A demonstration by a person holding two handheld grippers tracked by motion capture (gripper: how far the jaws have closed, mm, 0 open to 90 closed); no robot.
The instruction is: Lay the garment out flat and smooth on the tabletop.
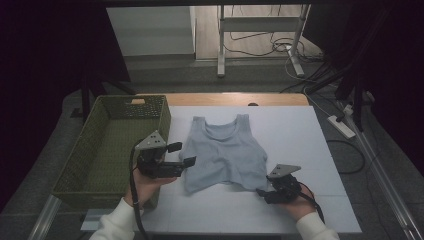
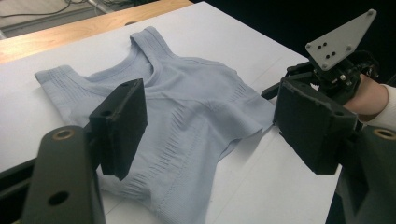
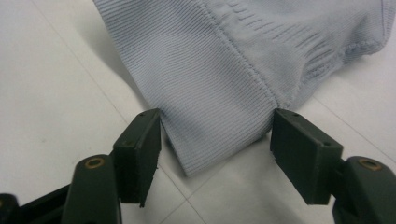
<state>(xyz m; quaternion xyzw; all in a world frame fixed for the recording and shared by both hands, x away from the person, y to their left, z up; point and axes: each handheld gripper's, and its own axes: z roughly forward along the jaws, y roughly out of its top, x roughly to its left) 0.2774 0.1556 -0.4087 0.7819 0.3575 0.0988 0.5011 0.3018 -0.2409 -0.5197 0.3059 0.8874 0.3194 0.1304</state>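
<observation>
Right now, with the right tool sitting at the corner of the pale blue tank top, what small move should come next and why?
Probably ease the right tool slightly forward and close it on the hem corner of the tank top. Its jaws stand open on either side of that corner, with the fabric between them but not pressed. The left tool is open too, near the top's other side.

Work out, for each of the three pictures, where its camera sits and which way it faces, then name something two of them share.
High view: above the person's side, facing forward and down at the table, basket and tank top; both forearms and hands show.
Left gripper view: rides the left gripper, looking across the top towards the right gripper.
Right gripper view: rides the right gripper, low, facing the top's bottom corner between open jaws.
Shared: all three show the tank top.
</observation>
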